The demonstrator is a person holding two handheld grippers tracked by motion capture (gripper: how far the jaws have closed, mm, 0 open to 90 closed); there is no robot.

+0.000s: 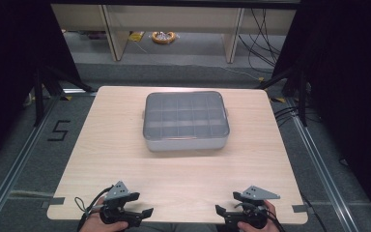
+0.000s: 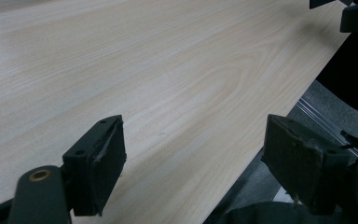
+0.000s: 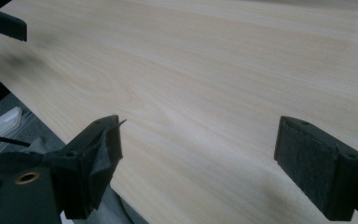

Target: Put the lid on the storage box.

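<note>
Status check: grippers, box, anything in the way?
Left gripper and right gripper open, empty, at near table edge. Lidded compartment box mid-table, untouched. Nothing between grippers and box.

**Item count at table**

Counted on the wooden table (image 1: 125, 159): one grey compartment box (image 1: 187, 122), lid shut, grid of cells visible through it, cell total not legible. Two handheld grippers: left gripper (image 1: 137, 209) and right gripper (image 1: 228, 212), two black jaws each, spread apart. One grey three-cornered plate per gripper, two altogether.
</note>
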